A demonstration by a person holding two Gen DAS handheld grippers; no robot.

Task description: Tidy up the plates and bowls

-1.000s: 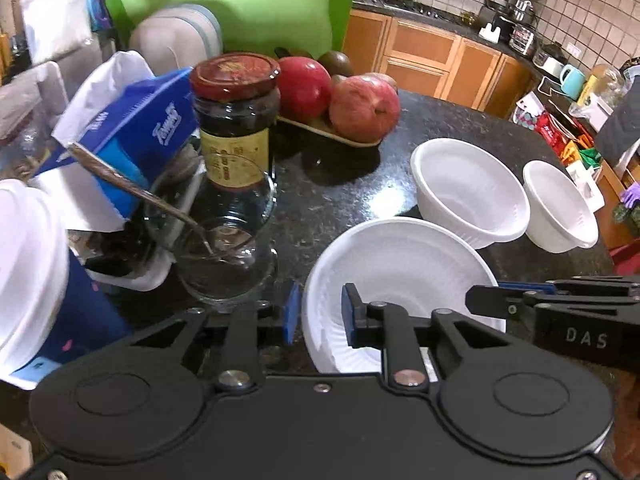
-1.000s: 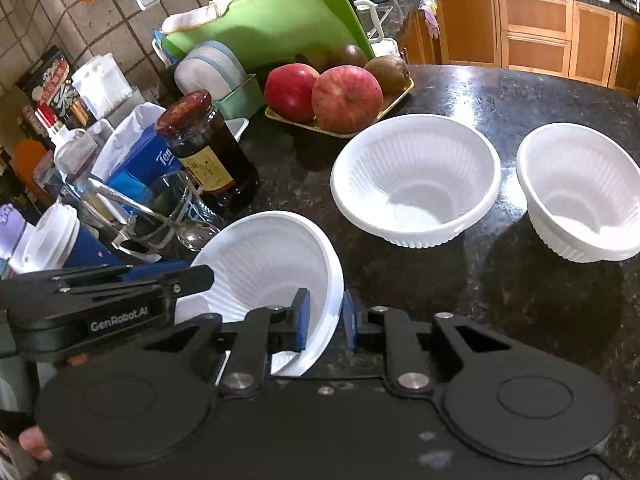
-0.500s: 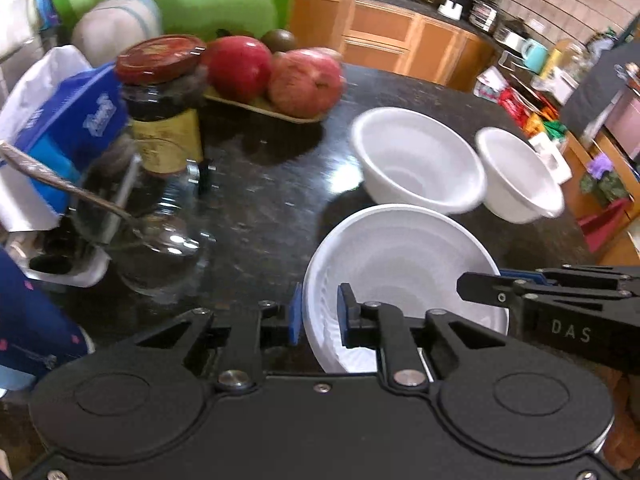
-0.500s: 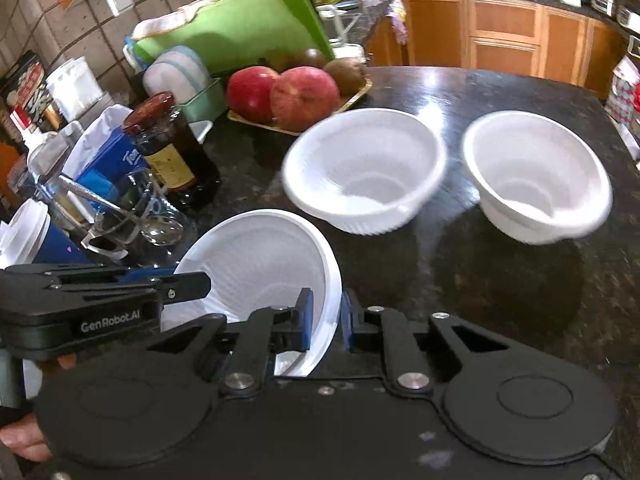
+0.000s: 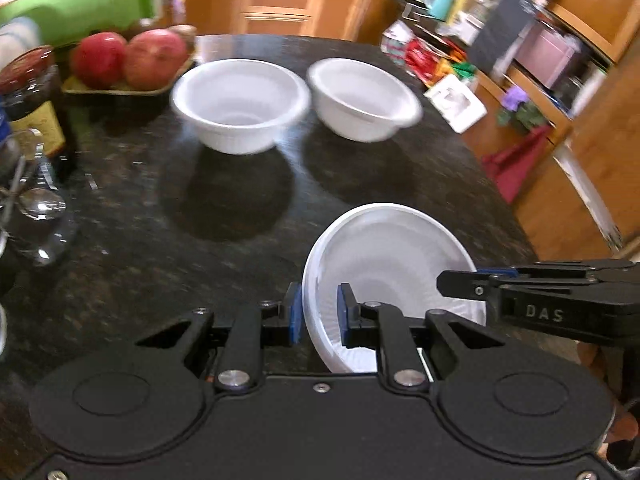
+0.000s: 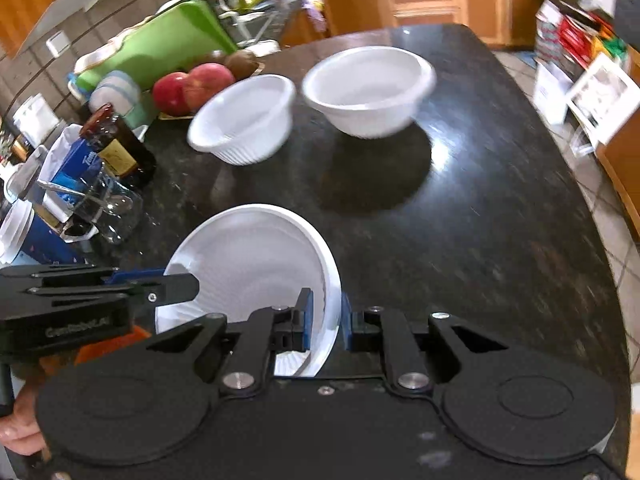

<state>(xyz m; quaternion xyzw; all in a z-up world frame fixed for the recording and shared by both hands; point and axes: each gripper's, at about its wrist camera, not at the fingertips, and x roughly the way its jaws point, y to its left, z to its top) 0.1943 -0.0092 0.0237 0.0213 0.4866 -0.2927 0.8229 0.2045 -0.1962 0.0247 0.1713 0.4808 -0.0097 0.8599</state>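
Note:
A white ribbed plate (image 5: 394, 268) is held above the dark granite counter (image 5: 160, 248) by both grippers. My left gripper (image 5: 319, 312) is shut on its left rim; my right gripper (image 6: 325, 322) is shut on its right rim (image 6: 332, 304). Each gripper shows in the other's view, the right one (image 5: 560, 300) and the left one (image 6: 88, 300). Two white bowls stand side by side further back: one (image 5: 240, 104) near the fruit, one (image 5: 362, 98) to its right. They also show in the right wrist view, the near-fruit bowl (image 6: 244, 118) and the other bowl (image 6: 368, 88).
A tray of apples (image 5: 128, 60), a dark jar (image 5: 30, 96), a glass mug with a spoon (image 6: 108, 208), a blue tissue box (image 6: 76, 168) and a green cutting board (image 6: 160, 52) crowd the counter's left side. The counter's edge curves off at the right (image 6: 592, 220).
Both grippers have carried the plate to the right across the counter, away from the jar and mug; the two bowls now sit closer to the centre of both views.

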